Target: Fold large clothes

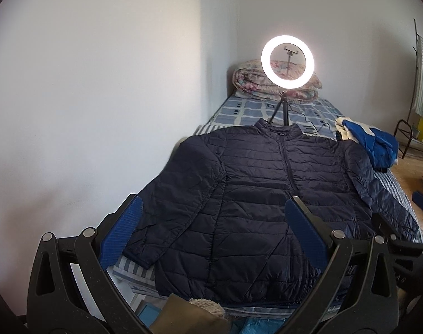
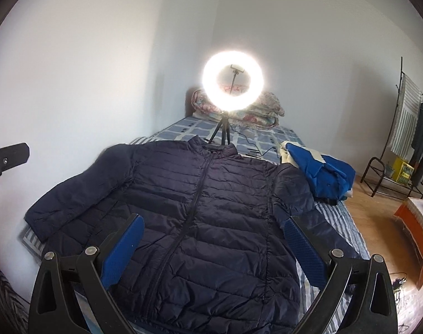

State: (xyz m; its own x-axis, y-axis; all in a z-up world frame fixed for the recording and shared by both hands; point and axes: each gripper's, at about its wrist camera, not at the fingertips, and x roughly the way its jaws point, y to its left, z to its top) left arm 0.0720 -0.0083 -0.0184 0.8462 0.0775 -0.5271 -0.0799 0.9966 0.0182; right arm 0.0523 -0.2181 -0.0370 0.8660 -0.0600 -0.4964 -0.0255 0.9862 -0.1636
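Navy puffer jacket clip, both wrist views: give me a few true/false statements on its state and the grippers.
1. The navy jacket lies spread flat, front up, on the bed. True.
2. The jacket is already folded in half. False: both sleeves lie spread out.
3. The left gripper grips a sleeve. False: its fingers stand apart, holding nothing.
4. The right gripper is open. True.
5. A lit ring light stands beyond the collar. True.

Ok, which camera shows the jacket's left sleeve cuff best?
The right wrist view: the whole sleeve lies unobstructed down to its cuff. In the left wrist view the cuff shows too, but the left gripper's finger crowds it.
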